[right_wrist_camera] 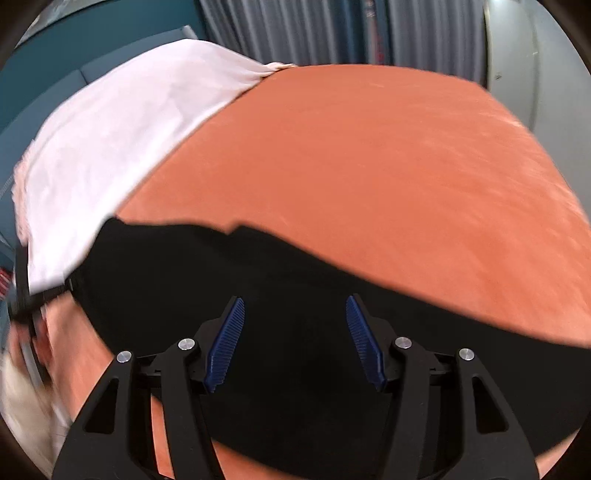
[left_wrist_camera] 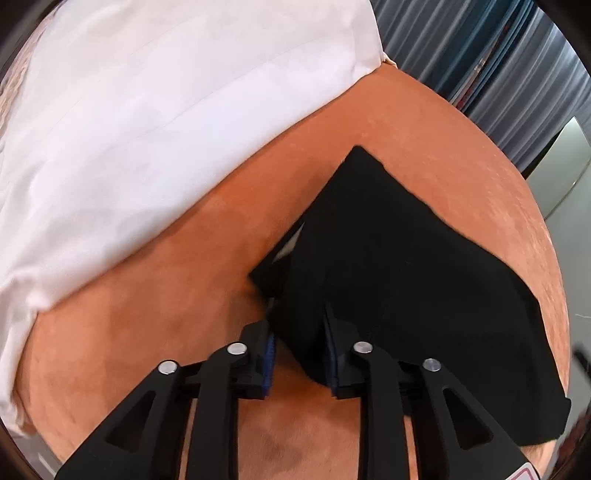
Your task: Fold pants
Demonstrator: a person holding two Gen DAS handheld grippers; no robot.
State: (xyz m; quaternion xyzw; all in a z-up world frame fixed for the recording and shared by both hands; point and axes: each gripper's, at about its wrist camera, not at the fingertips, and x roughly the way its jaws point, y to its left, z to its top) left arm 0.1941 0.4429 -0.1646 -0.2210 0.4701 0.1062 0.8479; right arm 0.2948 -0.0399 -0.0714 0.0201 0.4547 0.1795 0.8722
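Note:
The black pants [left_wrist_camera: 399, 266] lie folded on the orange bed cover [left_wrist_camera: 147, 295]. In the left wrist view my left gripper [left_wrist_camera: 299, 325] has its two fingers around a bunched corner of the pants, with fabric between the blue pads [left_wrist_camera: 271, 350]; the grip looks loose. In the right wrist view the pants [right_wrist_camera: 258, 280] stretch as a dark band across the orange cover [right_wrist_camera: 369, 166]. My right gripper [right_wrist_camera: 295, 306] is open just above the black fabric, its blue pads [right_wrist_camera: 227, 339] wide apart and holding nothing.
A white sheet [left_wrist_camera: 129, 129] covers the far left of the bed, also in the right wrist view [right_wrist_camera: 122, 140]. Grey-blue curtains [right_wrist_camera: 314, 29] hang behind the bed. A white cabinet [left_wrist_camera: 561, 170] stands at right. The left gripper shows blurred at left in the right wrist view [right_wrist_camera: 26, 302].

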